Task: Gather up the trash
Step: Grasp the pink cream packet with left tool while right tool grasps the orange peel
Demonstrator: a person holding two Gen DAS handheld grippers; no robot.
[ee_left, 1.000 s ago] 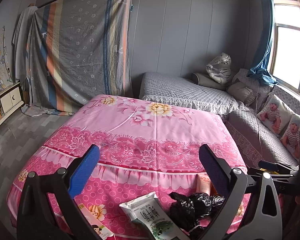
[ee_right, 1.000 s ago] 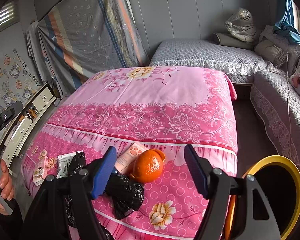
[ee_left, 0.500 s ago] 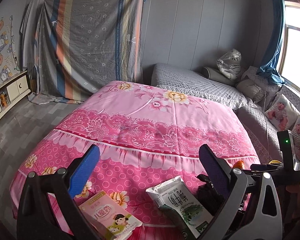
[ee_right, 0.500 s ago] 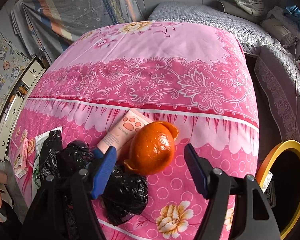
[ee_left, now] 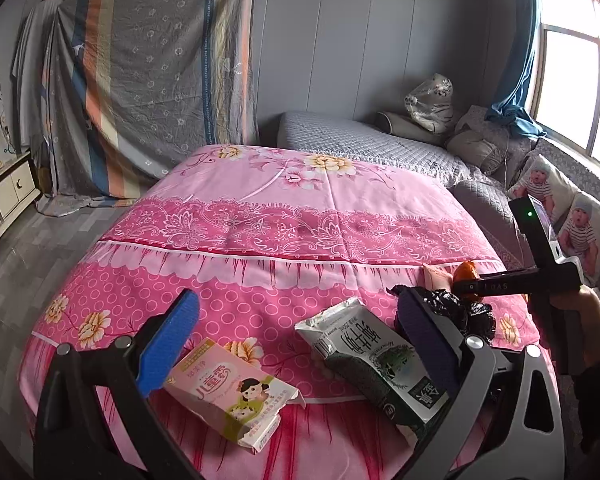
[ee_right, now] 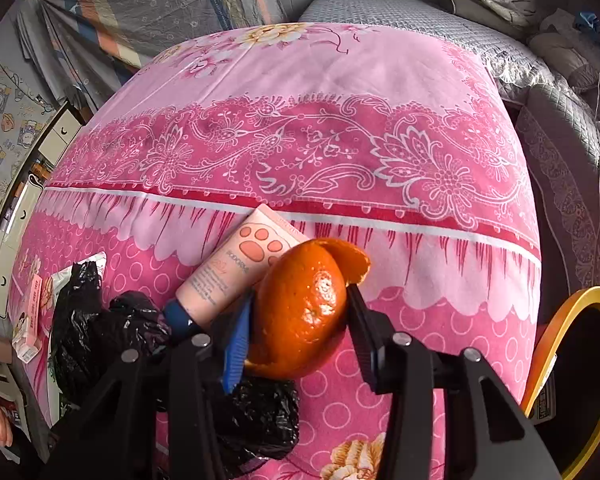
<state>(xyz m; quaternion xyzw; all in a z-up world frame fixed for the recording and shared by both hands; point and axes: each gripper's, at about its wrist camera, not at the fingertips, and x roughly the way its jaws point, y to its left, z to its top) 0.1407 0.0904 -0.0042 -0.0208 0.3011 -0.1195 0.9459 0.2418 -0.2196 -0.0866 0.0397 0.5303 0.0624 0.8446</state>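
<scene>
Right tool [ee_right: 300, 312] closing in on the orange peel [ee_right: 300, 312] — pads right against both sides, a grip by the look of it!

The peel sits on the pink bedcover [ee_right: 300, 100] against a pink tube [ee_right: 240, 264], next to a crumpled black bag [ee_right: 112, 332]. The yellow-rimmed bin [ee_right: 568, 344] waits just off the bed's edge, handy for the drop. Over on the other side, the left tool [ee_left: 296, 340] hangs with jaws wide apart, empty, lined up above the milk carton [ee_left: 376, 356] and pink box [ee_left: 236, 396] — likely next.
</scene>
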